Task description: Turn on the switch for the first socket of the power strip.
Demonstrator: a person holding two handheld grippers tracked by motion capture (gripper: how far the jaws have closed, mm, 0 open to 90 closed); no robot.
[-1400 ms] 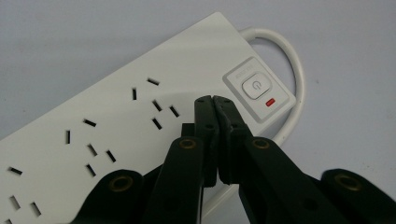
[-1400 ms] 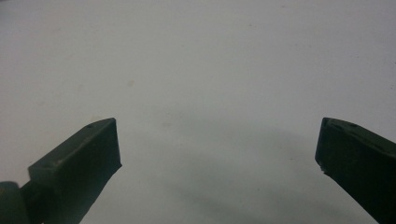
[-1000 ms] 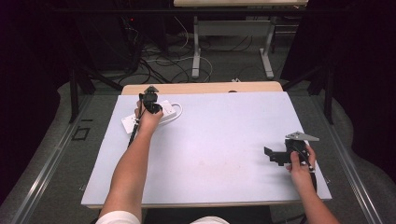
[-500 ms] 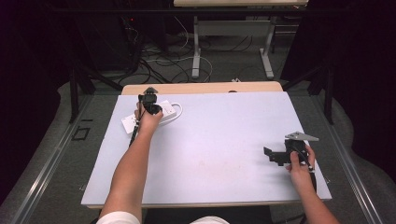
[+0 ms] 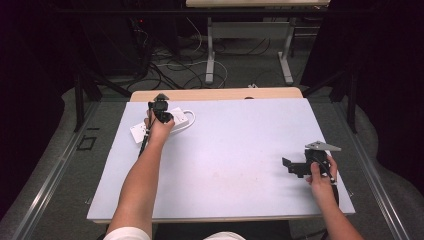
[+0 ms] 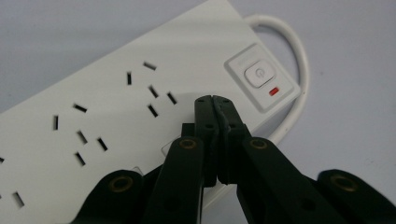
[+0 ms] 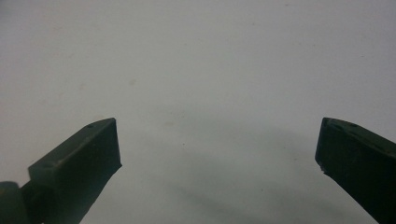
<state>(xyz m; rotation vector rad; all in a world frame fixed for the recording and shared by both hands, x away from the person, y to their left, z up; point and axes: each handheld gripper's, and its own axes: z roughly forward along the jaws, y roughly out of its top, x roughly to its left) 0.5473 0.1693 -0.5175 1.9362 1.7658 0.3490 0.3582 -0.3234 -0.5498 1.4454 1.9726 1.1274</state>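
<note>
Left gripper view: your left gripper (image 6: 215, 100), jaws pressed together and empty, hovers at the power strip (image 6: 116, 112) just short of its switch (image 6: 259, 75), unmoved over the last second; beyond the strip, your right gripper (image 7: 217, 140) rests spread wide on the surface (image 5: 240, 150).

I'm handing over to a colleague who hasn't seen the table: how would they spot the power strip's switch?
On the pale table, go to its far left corner, where the white power strip lies. At the end where its cable comes out sits a square switch, the only button, with a small red mark beside it.
</note>
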